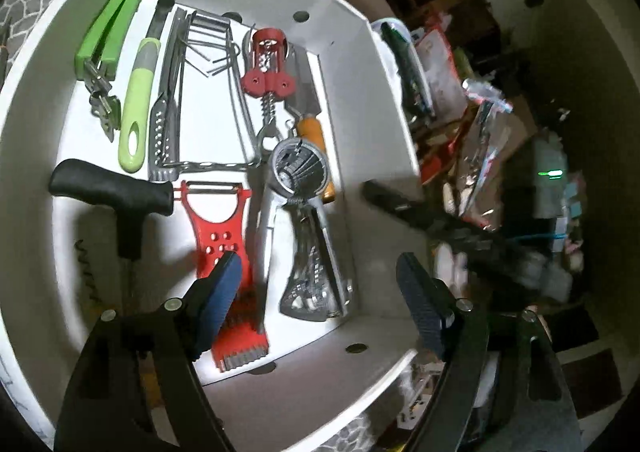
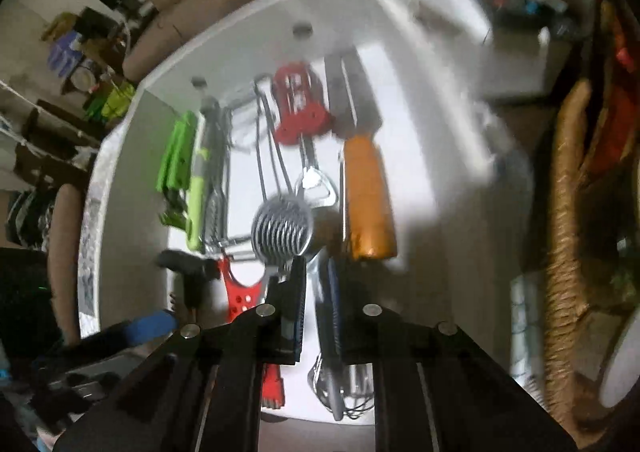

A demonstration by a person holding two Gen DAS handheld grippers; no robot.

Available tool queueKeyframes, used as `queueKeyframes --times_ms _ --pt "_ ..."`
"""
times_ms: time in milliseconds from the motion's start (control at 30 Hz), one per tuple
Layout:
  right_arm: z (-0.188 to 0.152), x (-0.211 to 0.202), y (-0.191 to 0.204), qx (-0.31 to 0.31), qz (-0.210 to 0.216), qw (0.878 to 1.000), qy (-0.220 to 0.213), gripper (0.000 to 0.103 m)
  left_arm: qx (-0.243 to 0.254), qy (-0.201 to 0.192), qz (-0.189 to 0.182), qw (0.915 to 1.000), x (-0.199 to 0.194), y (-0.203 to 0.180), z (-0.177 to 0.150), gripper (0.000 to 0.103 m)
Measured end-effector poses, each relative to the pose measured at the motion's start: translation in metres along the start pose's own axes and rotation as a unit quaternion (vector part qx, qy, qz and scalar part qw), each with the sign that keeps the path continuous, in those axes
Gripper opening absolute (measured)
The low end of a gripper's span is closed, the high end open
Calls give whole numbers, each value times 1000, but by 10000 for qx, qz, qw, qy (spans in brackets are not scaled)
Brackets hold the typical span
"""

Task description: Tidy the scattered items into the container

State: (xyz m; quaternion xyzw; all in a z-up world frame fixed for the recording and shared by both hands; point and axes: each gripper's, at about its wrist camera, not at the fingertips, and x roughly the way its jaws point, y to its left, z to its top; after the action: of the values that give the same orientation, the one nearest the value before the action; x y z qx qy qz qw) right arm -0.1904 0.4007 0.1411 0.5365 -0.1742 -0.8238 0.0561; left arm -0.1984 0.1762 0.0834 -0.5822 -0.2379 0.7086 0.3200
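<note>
container (image 1: 384, 100) floor crowded | bare strip along right wall

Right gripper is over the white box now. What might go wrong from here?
1. The right gripper is shut on the metal slicer above a packed white box; released here, it may land tilted across the red peeler.
2. The open left gripper hangs close by and might bump it.

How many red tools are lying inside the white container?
2. The red corkscrew lies near the far wall of the white container. The red peeler lies near the front, partly behind the left claw. Others may be hidden under the metal tools.
</note>
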Motion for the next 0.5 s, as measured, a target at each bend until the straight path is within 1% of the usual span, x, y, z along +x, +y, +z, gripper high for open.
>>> queueKeyframes --times_ms 67,100,167,200,233,300,367,433,500 --pt "-3 -12 -1 -69 2 9999 -122 15 122 2 257 9996 2 -3 -3 79" --pt "-6 -17 0 -170 -29 9997 -173 20 185 -3 399 9990 3 -4 -4 82" --pt "-14 -19 4 -341 -233 9990 -166 48 317 5 585 9978 4 -8 -9 88" --pt "-18 -19 4 -395 -278 9987 -141 52 359 -2 630 9974 4 -11 -11 94" --pt "-22 -19 4 -452 -312 9985 -91 55 398 -28 673 9969 3 -14 -15 103" --pt "-31 -19 4 -541 -376 9978 21 57 453 -33 738 9962 3 -18 -19 103" --pt "-41 -23 6 -676 -472 9966 35 63 559 -33 873 9946 2 -24 -25 103" --pt "-49 -30 8 -805 -574 9951 -8 65 749 -102 1154 9904 -2 -33 -32 103" --pt "-56 -36 12 -970 -696 9928 -79 67 898 -170 1341 9867 -6 -40 -37 103"
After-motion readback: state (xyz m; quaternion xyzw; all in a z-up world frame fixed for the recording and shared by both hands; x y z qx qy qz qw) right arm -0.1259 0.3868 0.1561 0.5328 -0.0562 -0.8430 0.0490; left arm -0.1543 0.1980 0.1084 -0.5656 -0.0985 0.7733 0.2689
